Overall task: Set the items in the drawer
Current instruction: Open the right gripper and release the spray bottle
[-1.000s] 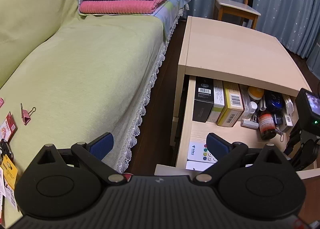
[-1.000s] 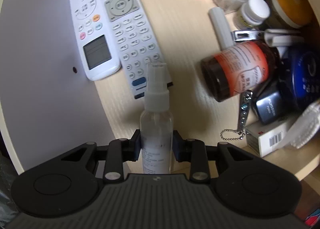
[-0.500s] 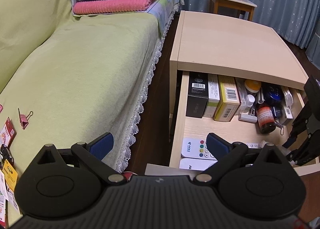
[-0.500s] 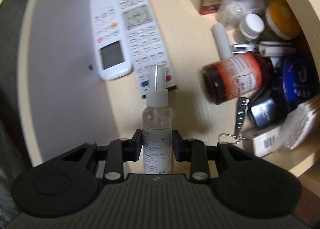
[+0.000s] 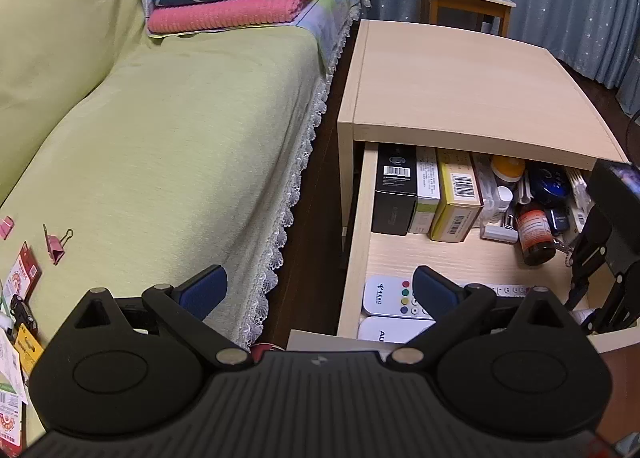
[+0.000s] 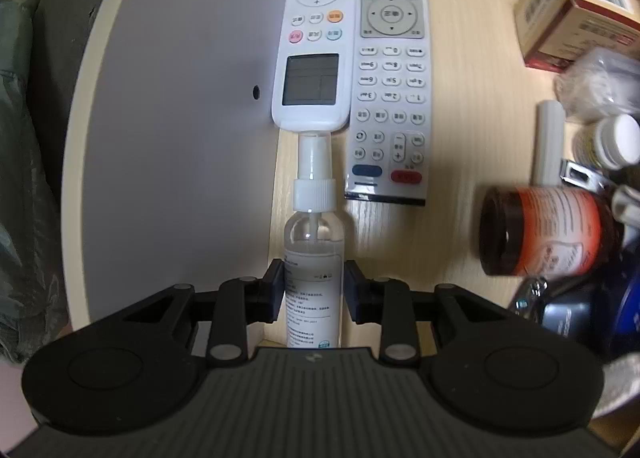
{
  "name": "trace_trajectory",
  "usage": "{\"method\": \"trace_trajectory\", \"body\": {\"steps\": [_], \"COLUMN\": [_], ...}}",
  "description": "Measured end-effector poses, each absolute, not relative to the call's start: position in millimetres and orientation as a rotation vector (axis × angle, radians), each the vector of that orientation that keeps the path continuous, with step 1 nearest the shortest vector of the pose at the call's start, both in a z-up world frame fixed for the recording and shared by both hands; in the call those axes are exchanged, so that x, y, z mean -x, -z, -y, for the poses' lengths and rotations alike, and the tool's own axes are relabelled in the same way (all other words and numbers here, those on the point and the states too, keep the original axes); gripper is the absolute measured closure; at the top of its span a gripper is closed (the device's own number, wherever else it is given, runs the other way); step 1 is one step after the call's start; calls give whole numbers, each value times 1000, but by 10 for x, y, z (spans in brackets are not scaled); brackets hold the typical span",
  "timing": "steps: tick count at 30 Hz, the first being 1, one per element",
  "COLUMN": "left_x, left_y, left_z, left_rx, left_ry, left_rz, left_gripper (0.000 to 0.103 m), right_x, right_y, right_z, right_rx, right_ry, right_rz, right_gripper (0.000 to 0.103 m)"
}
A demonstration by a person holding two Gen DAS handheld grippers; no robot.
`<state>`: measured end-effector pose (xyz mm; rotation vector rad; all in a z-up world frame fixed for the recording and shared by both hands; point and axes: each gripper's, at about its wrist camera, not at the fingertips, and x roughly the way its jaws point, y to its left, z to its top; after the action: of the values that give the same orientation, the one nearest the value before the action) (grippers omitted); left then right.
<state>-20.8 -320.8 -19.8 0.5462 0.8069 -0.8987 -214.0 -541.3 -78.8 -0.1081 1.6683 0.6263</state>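
Spray bottle (image 6: pixel 314 258), clear with a white pump top, is pinched at its labelled body between the pads of the right gripper (image 6: pixel 314 290), low inside the open drawer (image 5: pixel 394 254); nozzle tip points at and seems to touch or nearly touch the end of the air-con remote (image 6: pixel 314 45) with the small screen, which lies along the drawer's front wall (image 6: pixel 180 97). Cannot tell if the bottle already rests on the drawer floor. Just beside it on the other side, the TV remote (image 6: pixel 390 69), and further off a brown jar with orange label (image 6: pixel 540 232) lying on its side, a small white-capped bottle (image 6: pixel 610 141), boxes (image 5: pixel 426 189) standing at the back. So the drawer is open and already well stocked, and this bottle looks nearly placed: left for it is letting go and backing out. Left gripper (image 5: pixel 318 292) is spread wide and holds nothing, hovering above the gap between the green-covered sofa (image 5: pixel 168 145) and the drawer unit. More seems left overall: a pink binder clip (image 5: pixel 56 244) and some small packets (image 5: pixel 24 272) lie on the sofa cover at the left edge, probably next to go in, though that is a guess. Right gripper also shows at the right edge of the left view, down in the drawer.
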Motion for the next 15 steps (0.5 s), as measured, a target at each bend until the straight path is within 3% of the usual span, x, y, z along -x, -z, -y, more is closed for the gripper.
{"method": "trace_trajectory", "body": {"steps": [12,15], "left_x": [197,212], "left_y": [227,237], "left_z": [3240,3255], "left_rx": [-560,-561], "left_ry": [902,910], "left_rz": [-815,-818], "left_gripper": [3,3], "right_x": [2483,2337], "right_y": [299,631], "right_z": [6099,5549], "right_rx": [-145,-142], "right_ry": [-378,-259], "right_rz": [-1538,-1554], "right_gripper": [74,76]}}
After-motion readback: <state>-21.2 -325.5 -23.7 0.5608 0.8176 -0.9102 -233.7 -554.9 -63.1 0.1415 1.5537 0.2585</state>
